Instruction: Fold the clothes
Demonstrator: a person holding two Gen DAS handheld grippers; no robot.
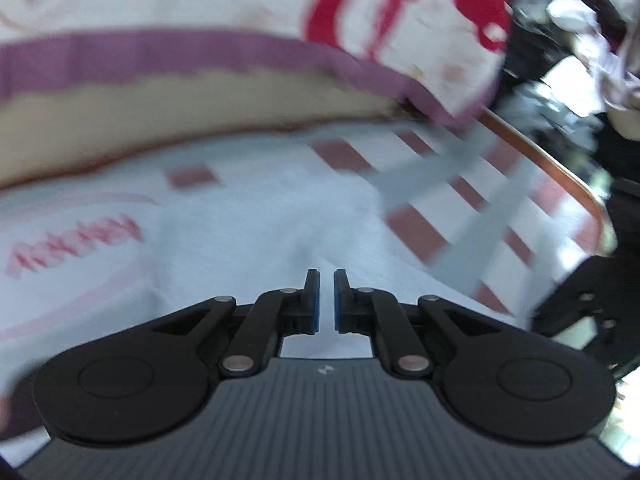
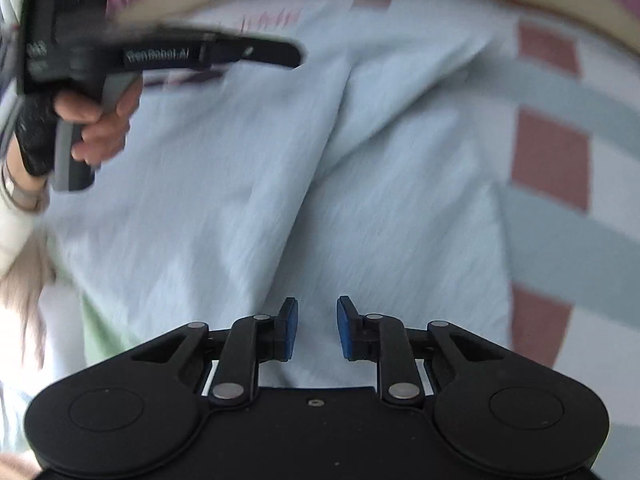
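Both my grippers hover over the pale blue garment [image 2: 280, 184] spread on the checked cloth [image 2: 560, 152]; left gripper [image 1: 326, 300] jaws slightly apart, right gripper [image 2: 317, 328] jaws parted, empty, garment's crease toward twelve o'clock.

The black left gripper with blue pads [image 1: 327, 296] shows a narrow gap between its jaws, nothing between them. The black, blue-padded right gripper [image 2: 317, 328] stands wider apart, empty. A bare hand [image 2: 100, 124] grasps the left gripper's grey handle.

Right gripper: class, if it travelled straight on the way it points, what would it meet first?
Most likely the pale blue garment spread below the right gripper, around its central crease; depth is hard to judge.
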